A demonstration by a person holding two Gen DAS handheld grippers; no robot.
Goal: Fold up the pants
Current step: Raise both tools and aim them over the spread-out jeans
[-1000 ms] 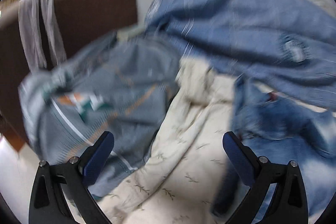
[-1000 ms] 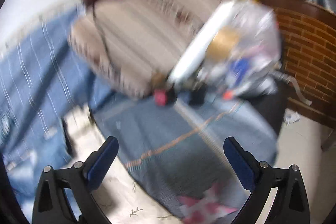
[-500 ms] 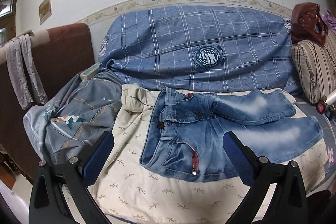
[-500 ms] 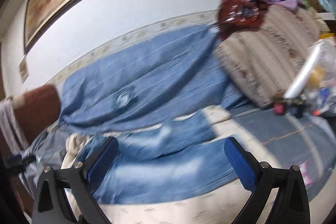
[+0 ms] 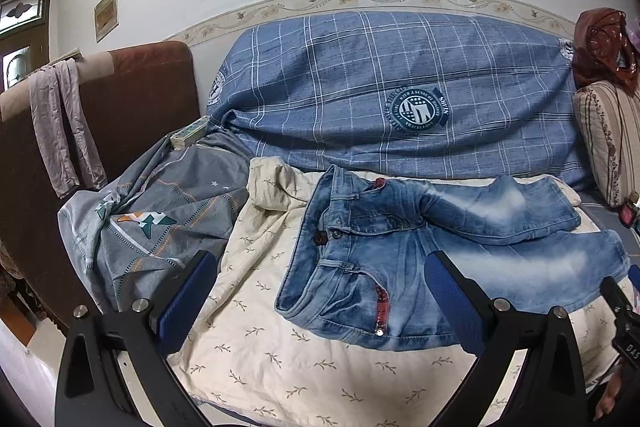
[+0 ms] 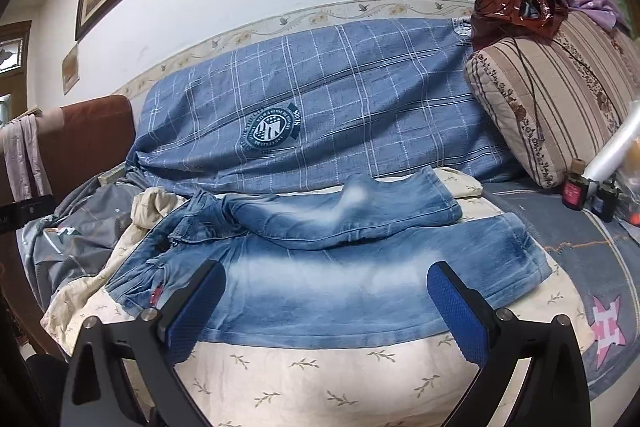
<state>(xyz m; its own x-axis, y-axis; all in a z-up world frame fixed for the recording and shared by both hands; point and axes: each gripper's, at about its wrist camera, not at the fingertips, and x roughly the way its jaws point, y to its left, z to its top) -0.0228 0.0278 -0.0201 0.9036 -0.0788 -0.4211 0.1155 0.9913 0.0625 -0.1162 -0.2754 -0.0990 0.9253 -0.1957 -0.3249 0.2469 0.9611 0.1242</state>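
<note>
Faded blue jeans (image 5: 400, 259) lie spread on a cream leaf-print sheet (image 5: 280, 355) over a sofa seat, waistband to the left, legs to the right; the far leg lies crooked over the near one. They also show in the right wrist view (image 6: 340, 275). My left gripper (image 5: 320, 299) is open and empty, held back in front of the waistband. My right gripper (image 6: 324, 311) is open and empty, held back in front of the near leg. Neither touches the jeans.
A blue checked cover (image 5: 400, 87) drapes the sofa back. A grey patterned cloth (image 5: 160, 219) lies left, by a brown armrest (image 5: 120, 99). A striped cushion (image 6: 560, 99) with a red bag (image 6: 516, 3), small bottles (image 6: 576, 187) and a plastic roll (image 6: 616, 151) sit right.
Both cameras swung from blurred side views to a steady frontal view of the sofa and jeans. Both grippers stayed open and empty.
</note>
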